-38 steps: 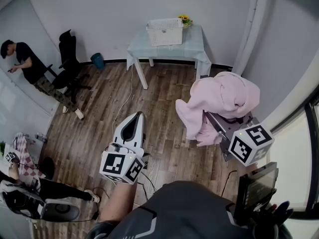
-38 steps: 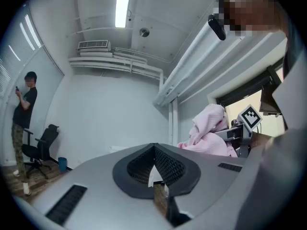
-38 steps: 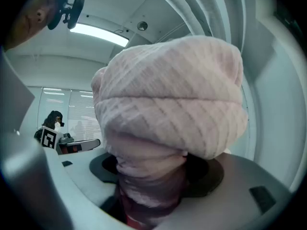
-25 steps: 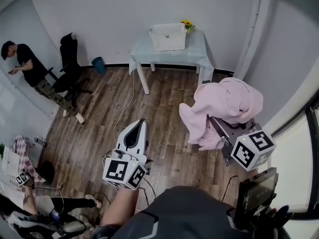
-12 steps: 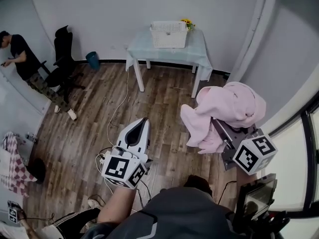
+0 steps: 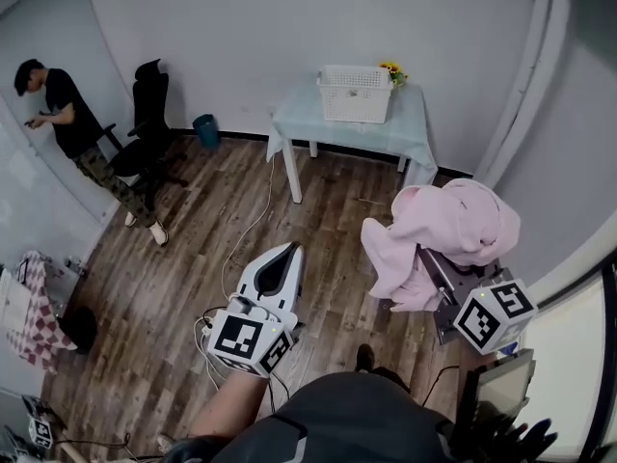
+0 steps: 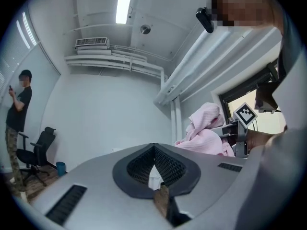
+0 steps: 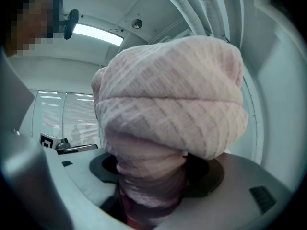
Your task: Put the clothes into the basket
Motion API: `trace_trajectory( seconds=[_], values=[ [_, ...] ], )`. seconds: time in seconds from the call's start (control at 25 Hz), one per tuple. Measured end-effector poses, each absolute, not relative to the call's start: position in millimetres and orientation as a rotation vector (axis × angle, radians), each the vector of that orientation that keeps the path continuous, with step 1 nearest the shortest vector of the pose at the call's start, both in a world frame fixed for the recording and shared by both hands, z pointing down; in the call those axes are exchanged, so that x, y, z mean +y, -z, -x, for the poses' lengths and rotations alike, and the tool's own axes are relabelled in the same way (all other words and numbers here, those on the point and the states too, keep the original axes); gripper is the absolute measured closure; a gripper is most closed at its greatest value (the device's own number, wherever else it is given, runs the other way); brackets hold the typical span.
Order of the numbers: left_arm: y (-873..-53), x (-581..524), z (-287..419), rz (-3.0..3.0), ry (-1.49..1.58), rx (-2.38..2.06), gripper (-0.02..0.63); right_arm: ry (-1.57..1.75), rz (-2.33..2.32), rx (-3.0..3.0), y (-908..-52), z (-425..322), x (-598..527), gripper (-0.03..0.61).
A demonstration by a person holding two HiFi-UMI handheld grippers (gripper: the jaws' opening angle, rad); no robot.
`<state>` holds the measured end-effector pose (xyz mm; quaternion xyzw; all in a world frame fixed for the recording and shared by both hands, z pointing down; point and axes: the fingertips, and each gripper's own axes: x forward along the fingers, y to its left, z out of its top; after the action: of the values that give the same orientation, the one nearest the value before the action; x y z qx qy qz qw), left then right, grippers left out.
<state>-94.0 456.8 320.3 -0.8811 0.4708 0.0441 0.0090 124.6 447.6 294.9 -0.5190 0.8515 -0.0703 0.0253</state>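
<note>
A pink knitted garment (image 6: 445,225) hangs bunched over my right gripper (image 6: 427,251), which is shut on it at the right of the head view. In the right gripper view the garment (image 8: 168,99) fills the middle and hides the fingertips of that gripper (image 8: 152,188). The white slatted basket (image 6: 355,93) stands on a pale table (image 6: 318,123) against the far wall, well beyond both grippers. My left gripper (image 6: 286,255) points toward the table with its jaws together and nothing in them. Seen from the left gripper (image 7: 154,153), the garment (image 7: 205,131) sits off to the right.
A person (image 6: 67,119) stands at the far left beside a black office chair (image 6: 149,133). A blue bin (image 6: 205,130) sits by the wall. A checked cloth (image 6: 29,307) lies at the left edge. Cables (image 6: 253,230) trail over the wood floor (image 6: 193,230). Yellow flowers (image 6: 390,69) stand behind the basket.
The head view has shifted, so table and basket sit further right and slightly lower. The right gripper still holds the pink garment. The person crouching at the lower left has left the view.
</note>
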Motion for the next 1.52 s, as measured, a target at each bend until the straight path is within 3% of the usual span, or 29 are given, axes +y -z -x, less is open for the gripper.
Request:
trace_trajectory(
  seconds=[0.8,1.52],
  values=[
    [-317.7,301.9,19.7,2.635,-0.003,1.674,0.604,0.236,1.437,2.724,-298.3,-206.0,275.1,0.242],
    [-331.4,154.4,48.3,2.684,-0.043,1.658,0.606,0.256,1.439,2.752,-312.5,-168.1,130.6,0.242]
  ],
)
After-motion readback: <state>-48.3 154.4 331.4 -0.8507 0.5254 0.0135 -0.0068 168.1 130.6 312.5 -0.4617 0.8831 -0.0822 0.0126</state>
